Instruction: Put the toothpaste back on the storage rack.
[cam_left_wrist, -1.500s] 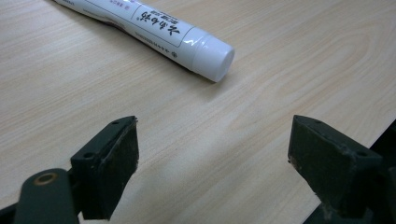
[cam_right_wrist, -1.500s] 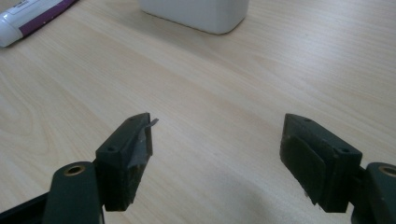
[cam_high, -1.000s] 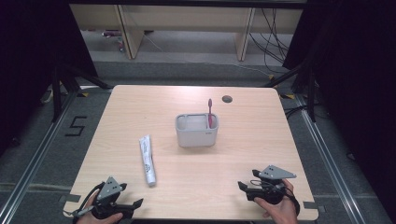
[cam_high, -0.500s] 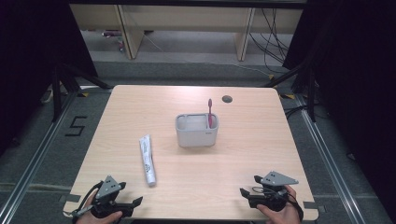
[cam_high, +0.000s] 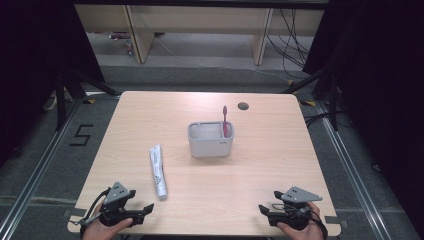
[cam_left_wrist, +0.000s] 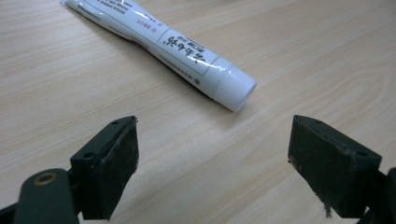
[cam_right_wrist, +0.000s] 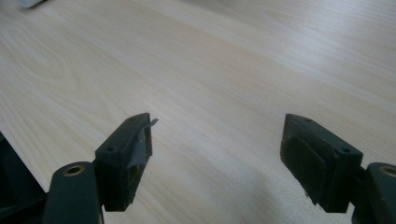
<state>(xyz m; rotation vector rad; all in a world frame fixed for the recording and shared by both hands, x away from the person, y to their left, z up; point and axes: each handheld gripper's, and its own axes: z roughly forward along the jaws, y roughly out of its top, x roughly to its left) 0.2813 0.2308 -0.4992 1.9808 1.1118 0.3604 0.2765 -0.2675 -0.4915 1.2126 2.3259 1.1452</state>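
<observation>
Lying flat: toothpaste tube (cam_left_wrist: 159, 44), cap toward my left tongs (cam_left_wrist: 212, 163)
Long axis: along desk (cam_high: 280, 150), near-to-far
Label: unreadable script
Tongs: both wide

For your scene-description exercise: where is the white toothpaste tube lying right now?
In the high view, the white plastic toothpaste tube lies on the table's left half, left of the grey plastic holder, its cap end just ahead of the left claw.
</observation>
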